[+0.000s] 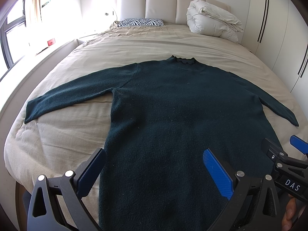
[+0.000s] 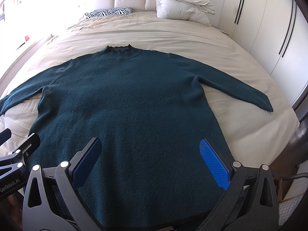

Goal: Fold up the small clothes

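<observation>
Now my sweater [image 1: 173, 115] lies flat, centre frame, sleeves spread for folding.
Left gripper [image 1: 154, 170] and right gripper [image 2: 152, 158] hover spread wide, holding nothing.

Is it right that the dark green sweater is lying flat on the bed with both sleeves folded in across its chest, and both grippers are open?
Not quite. The dark green sweater lies flat on the bed, but both sleeves are spread out to the sides, not folded in; the right wrist view shows this. The left gripper and right gripper are open.
</observation>
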A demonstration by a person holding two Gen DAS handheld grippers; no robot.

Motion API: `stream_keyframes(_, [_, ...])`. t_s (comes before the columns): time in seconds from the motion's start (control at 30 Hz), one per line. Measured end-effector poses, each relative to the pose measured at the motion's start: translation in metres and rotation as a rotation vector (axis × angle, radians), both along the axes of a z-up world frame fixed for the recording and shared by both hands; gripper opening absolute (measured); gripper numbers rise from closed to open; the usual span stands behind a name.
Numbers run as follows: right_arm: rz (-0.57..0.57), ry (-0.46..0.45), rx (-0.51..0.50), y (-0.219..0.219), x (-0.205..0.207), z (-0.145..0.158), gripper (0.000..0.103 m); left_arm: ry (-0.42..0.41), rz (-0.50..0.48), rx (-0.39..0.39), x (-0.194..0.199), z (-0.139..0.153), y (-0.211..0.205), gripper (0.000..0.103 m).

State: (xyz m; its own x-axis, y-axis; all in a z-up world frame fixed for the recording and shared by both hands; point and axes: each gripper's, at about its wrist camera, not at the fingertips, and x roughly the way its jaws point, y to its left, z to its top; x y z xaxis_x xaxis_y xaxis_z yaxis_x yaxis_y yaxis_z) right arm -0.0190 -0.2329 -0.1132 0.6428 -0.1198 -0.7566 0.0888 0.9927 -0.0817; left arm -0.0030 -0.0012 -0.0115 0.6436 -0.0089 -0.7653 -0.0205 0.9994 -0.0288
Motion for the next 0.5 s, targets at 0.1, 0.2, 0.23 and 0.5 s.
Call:
stream_keyframes(0.1, [-0.001,0.000,-0.001,-0.0001,0.0002,0.0000,0.103,0.000,0.000,0.000,-0.0003,-0.0006,-0.0002,0.103])
stream_keyframes(0.2, [-0.001,0.001,0.000,-0.0001,0.0003,0.0002,0.103,0.001,0.000,0.000,0.0002,0.0001,0.0000,0.103])
stream_keyframes(0.23, [-0.001,0.001,0.000,0.0004,0.0000,-0.0003,0.103,0.001,0.000,0.000,0.0003,0.0003,0.0002,0.103])
stream_keyframes(0.5, [0.000,0.004,0.001,0.0012,-0.0002,-0.0077,0.103,0.002,0.000,-0.002,0.0001,-0.0005,0.0002,0.103])
